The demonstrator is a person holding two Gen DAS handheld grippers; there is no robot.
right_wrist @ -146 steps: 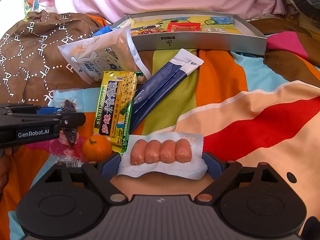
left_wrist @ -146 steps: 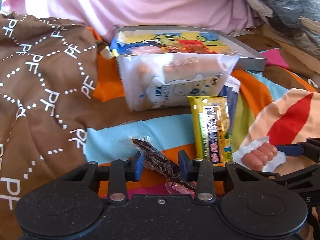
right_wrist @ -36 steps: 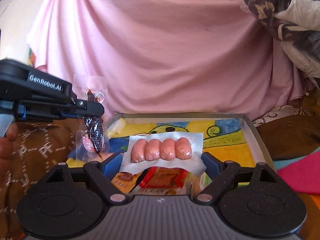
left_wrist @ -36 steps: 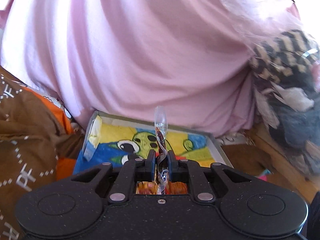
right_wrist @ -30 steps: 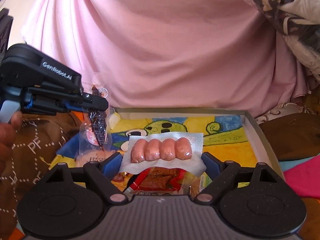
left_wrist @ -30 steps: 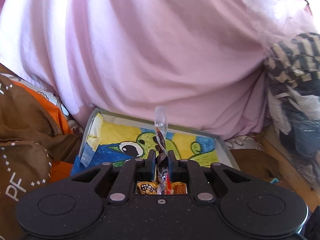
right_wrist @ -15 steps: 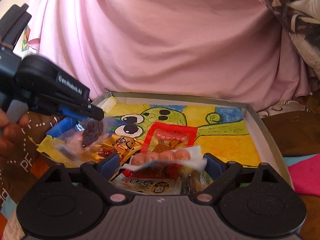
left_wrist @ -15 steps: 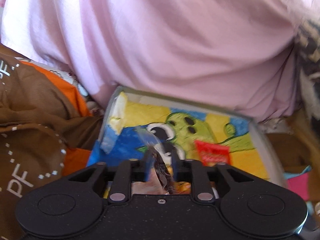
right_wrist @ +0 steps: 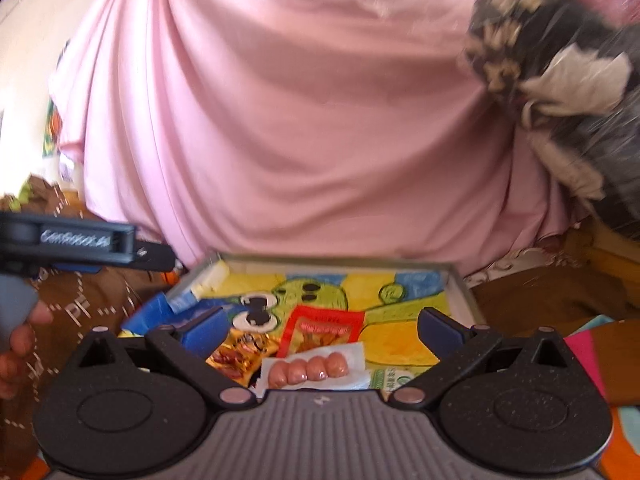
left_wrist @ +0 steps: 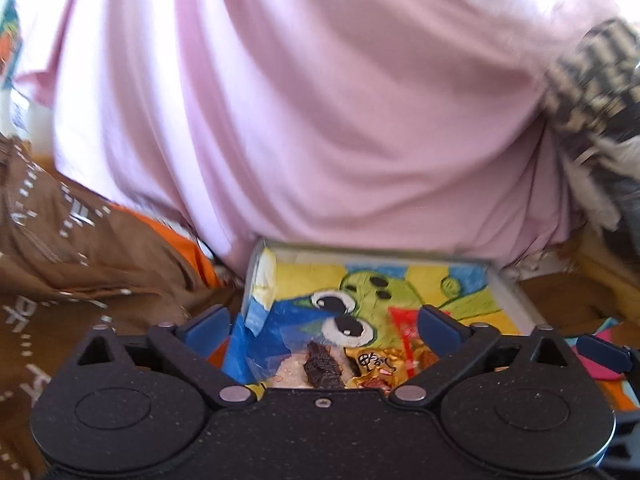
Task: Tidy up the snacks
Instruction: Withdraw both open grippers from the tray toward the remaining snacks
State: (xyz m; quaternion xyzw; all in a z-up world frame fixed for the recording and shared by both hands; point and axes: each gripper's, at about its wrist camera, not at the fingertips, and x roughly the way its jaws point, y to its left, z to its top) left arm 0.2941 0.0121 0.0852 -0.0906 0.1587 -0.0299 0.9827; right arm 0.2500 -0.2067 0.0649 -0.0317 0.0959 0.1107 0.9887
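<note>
Both tongs, left [left_wrist: 324,322] and right [right_wrist: 320,320], are spread wide, gripping nothing. In the box [right_wrist: 456,280], the sausage pack [right_wrist: 308,370] lies flat, its 4 links in a left-right row; the dark jerky [left_wrist: 322,364] lies lengthwise, away from the camera.

The left gripper [left_wrist: 325,322] is wide open and holds nothing. The right gripper [right_wrist: 320,325] is wide open too.
</note>
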